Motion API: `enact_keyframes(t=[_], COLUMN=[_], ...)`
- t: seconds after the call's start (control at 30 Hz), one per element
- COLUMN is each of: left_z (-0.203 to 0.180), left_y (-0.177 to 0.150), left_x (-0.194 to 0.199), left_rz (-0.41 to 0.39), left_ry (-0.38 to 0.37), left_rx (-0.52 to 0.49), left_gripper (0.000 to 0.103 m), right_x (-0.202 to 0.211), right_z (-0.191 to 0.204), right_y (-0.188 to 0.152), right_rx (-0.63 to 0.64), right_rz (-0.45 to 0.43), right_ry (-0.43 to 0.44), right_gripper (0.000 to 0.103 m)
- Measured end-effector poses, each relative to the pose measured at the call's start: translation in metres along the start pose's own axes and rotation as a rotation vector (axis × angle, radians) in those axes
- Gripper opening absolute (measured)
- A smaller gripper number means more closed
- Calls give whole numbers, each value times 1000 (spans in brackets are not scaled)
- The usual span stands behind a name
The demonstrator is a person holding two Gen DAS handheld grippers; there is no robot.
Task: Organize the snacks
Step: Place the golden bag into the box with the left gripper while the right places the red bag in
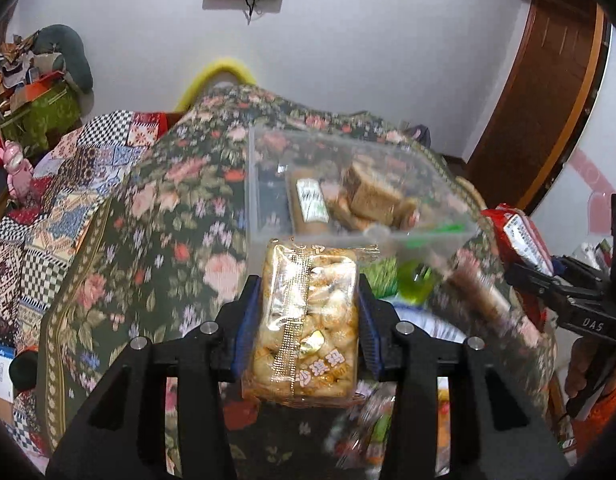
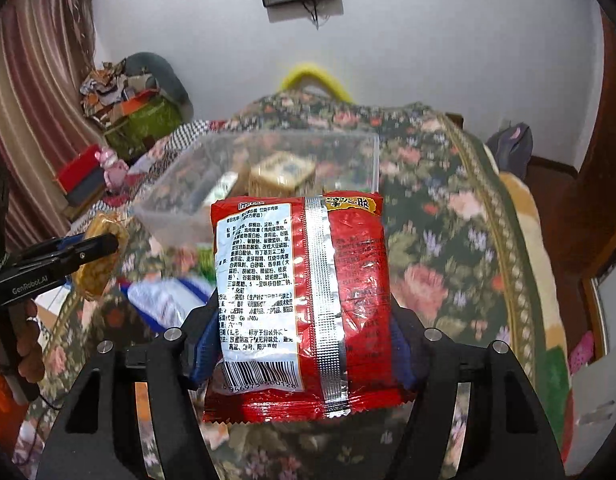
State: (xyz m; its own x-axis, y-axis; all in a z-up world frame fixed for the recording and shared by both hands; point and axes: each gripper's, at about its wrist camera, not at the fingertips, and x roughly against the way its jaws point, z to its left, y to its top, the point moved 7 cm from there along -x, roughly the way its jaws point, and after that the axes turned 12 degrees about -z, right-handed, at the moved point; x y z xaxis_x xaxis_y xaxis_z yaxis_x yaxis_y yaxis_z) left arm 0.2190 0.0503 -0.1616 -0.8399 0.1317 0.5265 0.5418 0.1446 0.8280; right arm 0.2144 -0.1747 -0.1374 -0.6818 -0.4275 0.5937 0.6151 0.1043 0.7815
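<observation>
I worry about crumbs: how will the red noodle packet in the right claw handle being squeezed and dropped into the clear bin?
The red noodle packet keeps its flat shape between the right claw pads, so it is probably fairly stiff and light. Its glossy film may slip. The block inside likely cracks under hard squeezing, so lower it gently into the clear bin.

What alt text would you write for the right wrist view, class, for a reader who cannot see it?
The right gripper clamps a red snack packet, back label facing the camera, above a floral cloth. Behind it stands a clear plastic bin holding snacks.
</observation>
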Motion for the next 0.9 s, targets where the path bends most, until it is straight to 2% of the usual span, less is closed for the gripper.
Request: enact_keyframes(t=[0.37,0.6,0.9], left_z=[-9,-10,-4], left_y=[51,67,68], left_x=[-23,-52,-94], left_rz=[-55,-59,-7], left_ry=[8,15,16], left_rx=[-7,-10,-8], left_gripper=[44,44,44], right_x=[-28,-62,-104], right_z=[3,-3,-11], right_y=[42,52,55], right_rx=[5,-3,-4], right_rz=[-55,-28,43], right_ry=[2,-26,-59], right_gripper=[65,65,65])
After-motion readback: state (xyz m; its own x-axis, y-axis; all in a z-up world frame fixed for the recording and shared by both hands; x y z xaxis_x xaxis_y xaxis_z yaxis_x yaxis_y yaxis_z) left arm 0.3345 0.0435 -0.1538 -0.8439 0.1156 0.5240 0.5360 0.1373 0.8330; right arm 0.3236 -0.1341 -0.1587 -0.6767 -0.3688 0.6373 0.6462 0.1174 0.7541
